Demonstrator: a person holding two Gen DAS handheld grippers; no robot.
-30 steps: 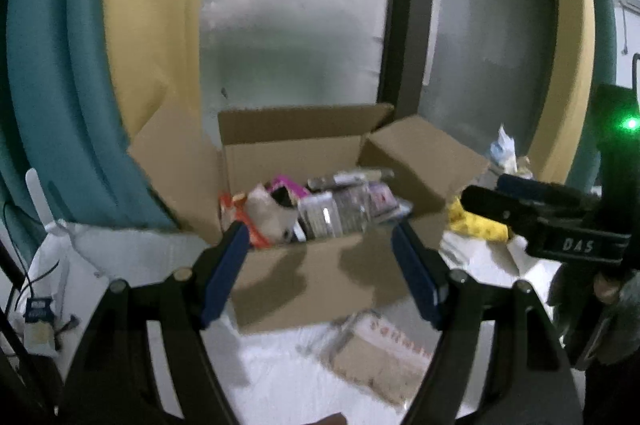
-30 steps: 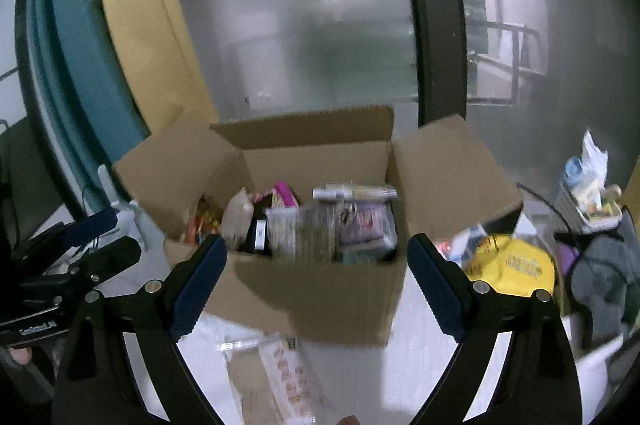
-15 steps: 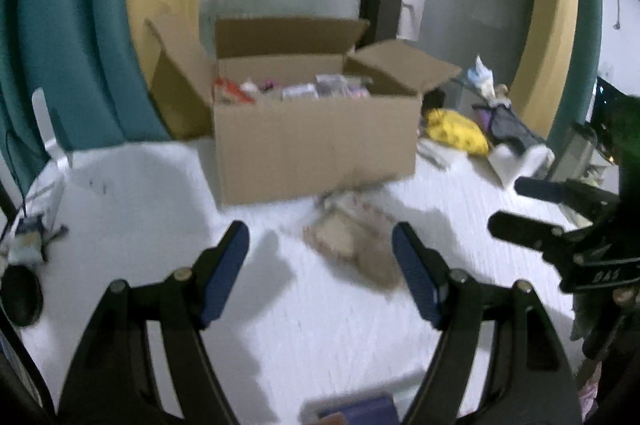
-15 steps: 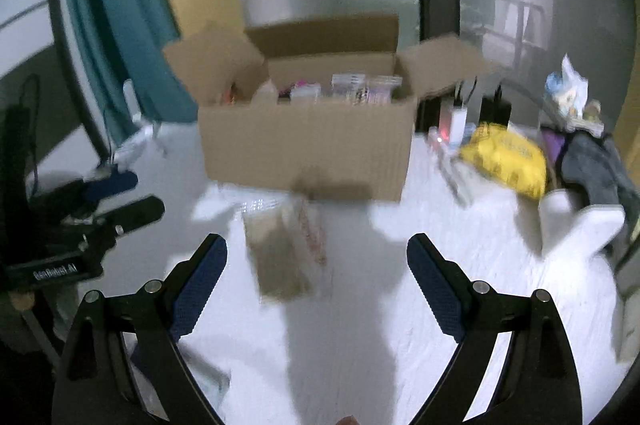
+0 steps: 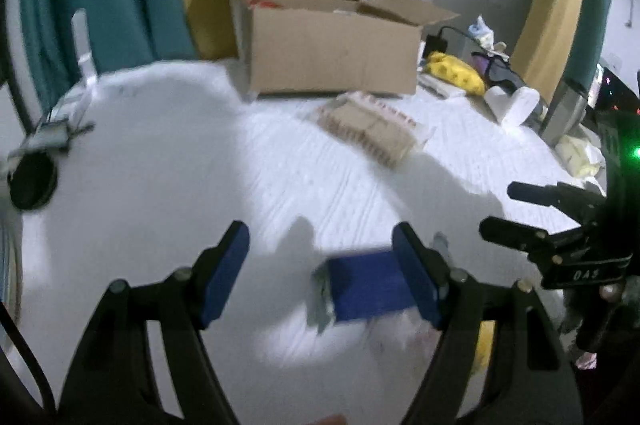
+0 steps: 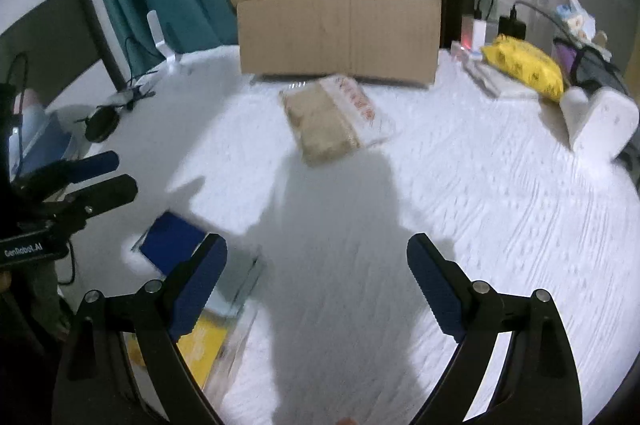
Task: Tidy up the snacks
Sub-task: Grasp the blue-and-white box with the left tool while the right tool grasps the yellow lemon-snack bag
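Note:
An open cardboard box (image 5: 332,65) with snacks inside stands at the far side of the white table; it also shows in the right wrist view (image 6: 340,37). A tan snack pack (image 5: 372,129) lies flat in front of it, also in the right wrist view (image 6: 328,117). A blue packet (image 5: 368,285) lies close below my left gripper (image 5: 320,273), which is open and empty. In the right wrist view the blue packet (image 6: 172,241) lies beside a yellow packet (image 6: 200,341). My right gripper (image 6: 316,281) is open and empty above bare table.
A yellow bag (image 6: 524,65), a white holder (image 6: 600,121), chargers and cables sit at the right. A black round object (image 5: 32,177) and cables lie at the left edge. Teal and yellow curtains hang behind the box.
Both grippers have pulled back from the box and tilted down over the table. The blue and yellow packets have come into view near the front edge.

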